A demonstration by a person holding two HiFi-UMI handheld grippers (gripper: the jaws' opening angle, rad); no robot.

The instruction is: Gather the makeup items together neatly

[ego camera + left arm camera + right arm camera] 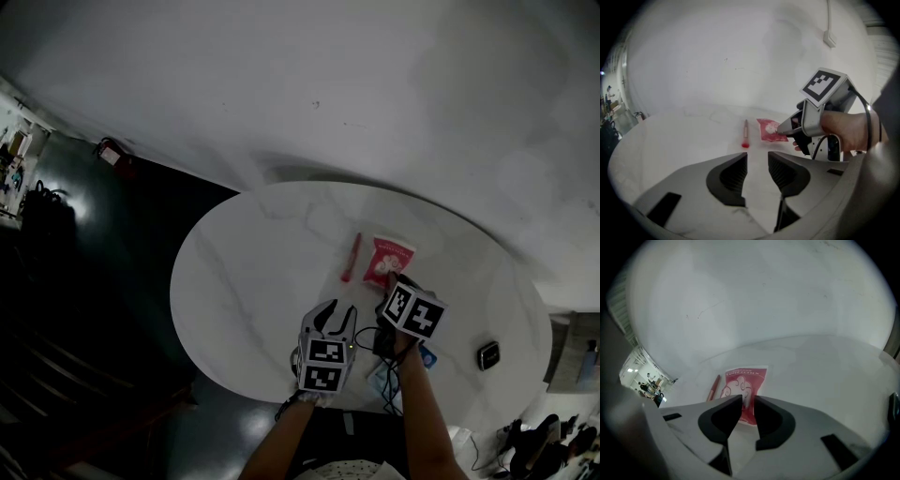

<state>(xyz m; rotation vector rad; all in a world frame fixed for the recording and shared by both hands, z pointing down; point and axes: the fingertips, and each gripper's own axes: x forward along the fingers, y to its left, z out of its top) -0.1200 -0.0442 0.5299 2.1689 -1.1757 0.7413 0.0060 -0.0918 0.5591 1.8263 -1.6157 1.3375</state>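
While both tools hung over the near side of the round white marbled bench (234, 281), the left gripper (756, 169) held its jaws slightly spread and empty. Beyond it lay a slim red makeup pencil (352, 257), probably stiff, light and apt to roll, best pinched mid-shaft. Just right lay a flat red-and-white sachet (389, 259), likely soft and slippery. The right gripper (746, 409) stood over its near edge, jaws narrowly apart, pinching nothing. Dark floor lay left.

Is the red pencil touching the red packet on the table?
Apart. The head view shows bare table between the pencil and the packet; the left gripper view shows the same gap.
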